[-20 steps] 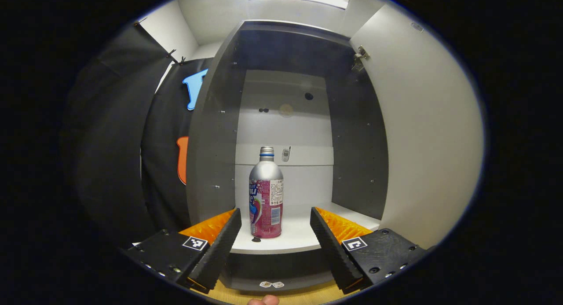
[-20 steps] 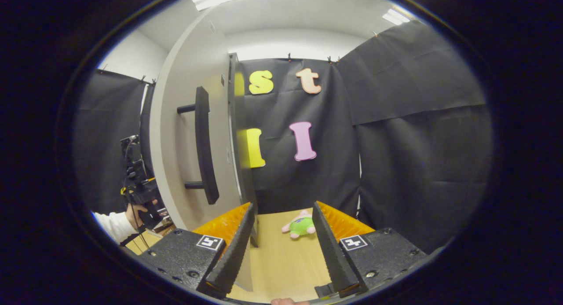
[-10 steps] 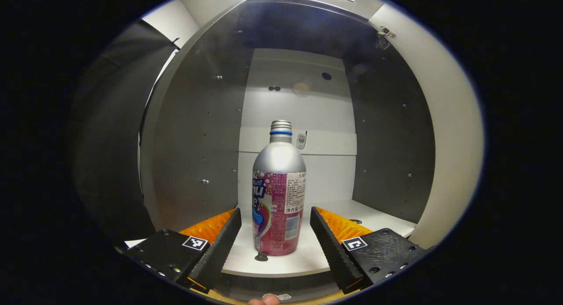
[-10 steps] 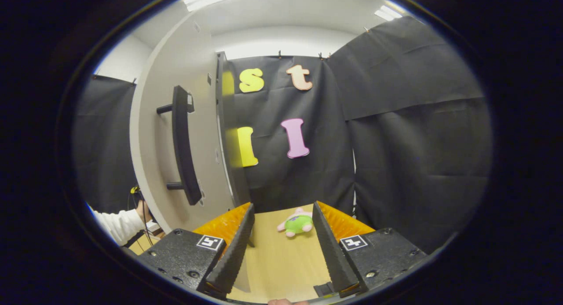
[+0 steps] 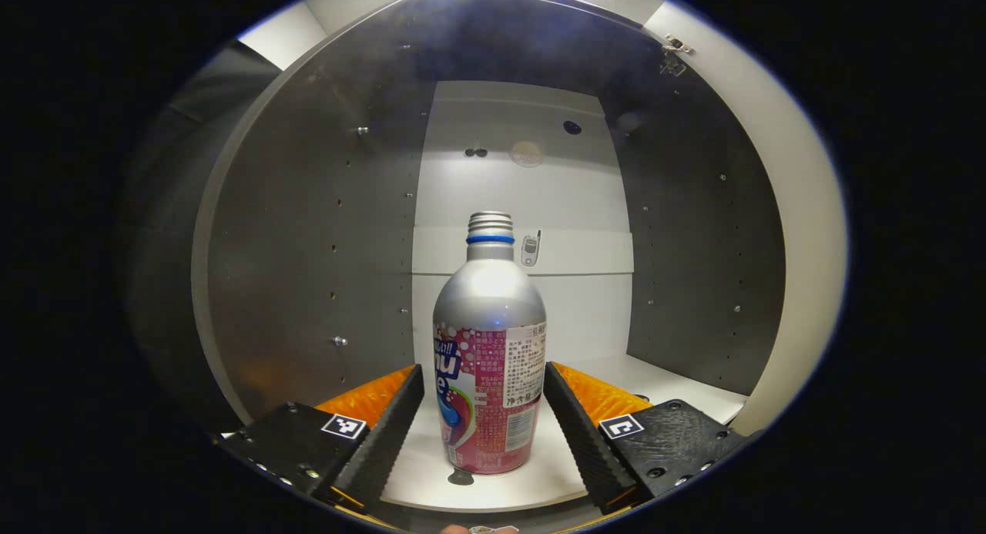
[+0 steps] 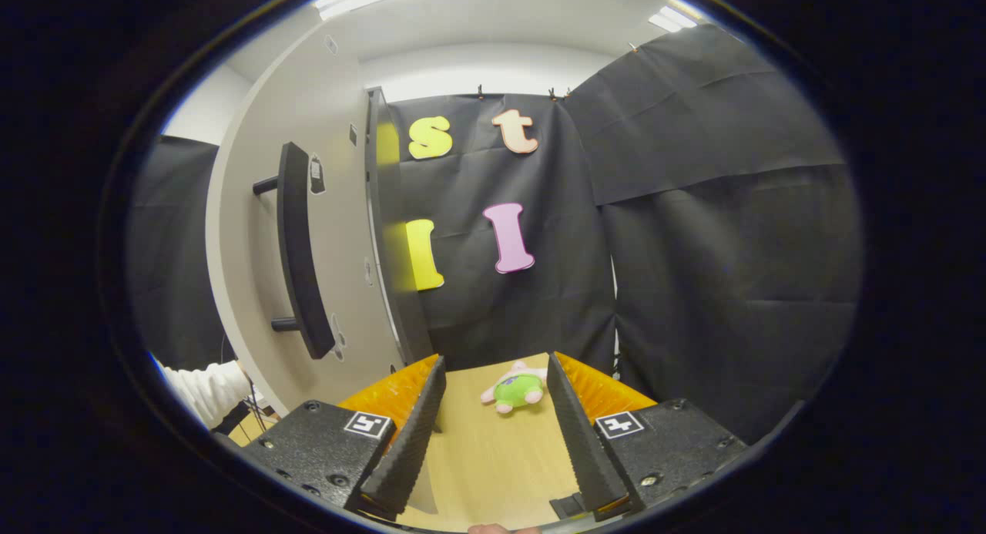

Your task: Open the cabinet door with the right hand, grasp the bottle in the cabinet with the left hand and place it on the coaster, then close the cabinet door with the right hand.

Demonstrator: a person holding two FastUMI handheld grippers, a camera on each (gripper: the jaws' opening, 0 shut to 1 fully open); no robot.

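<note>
A silver bottle (image 5: 490, 349) with a pink label and a blue neck ring stands upright on the white shelf (image 5: 539, 476) inside the open cabinet. My left gripper (image 5: 484, 422) is open, its fingers on either side of the bottle's lower body with a small gap on each side. In the right gripper view, the cabinet door (image 6: 339, 233) stands open at the left, edge-on, with its dark bar handle (image 6: 296, 256) facing left. My right gripper (image 6: 493, 422) is open with nothing between its fingers, to the right of the door's edge, above the wooden table (image 6: 493, 465).
Dark grey side walls (image 5: 308, 272) and a white back panel (image 5: 524, 187) enclose the bottle. A green and pink plush toy (image 6: 514, 387) lies on the table ahead of my right gripper. A white sleeve (image 6: 202, 387) shows at the lower left beyond the door.
My left gripper has moved forward into the cabinet, so the bottle now sits between its fingers. The right gripper has drifted slightly; the door looks larger and farther left.
</note>
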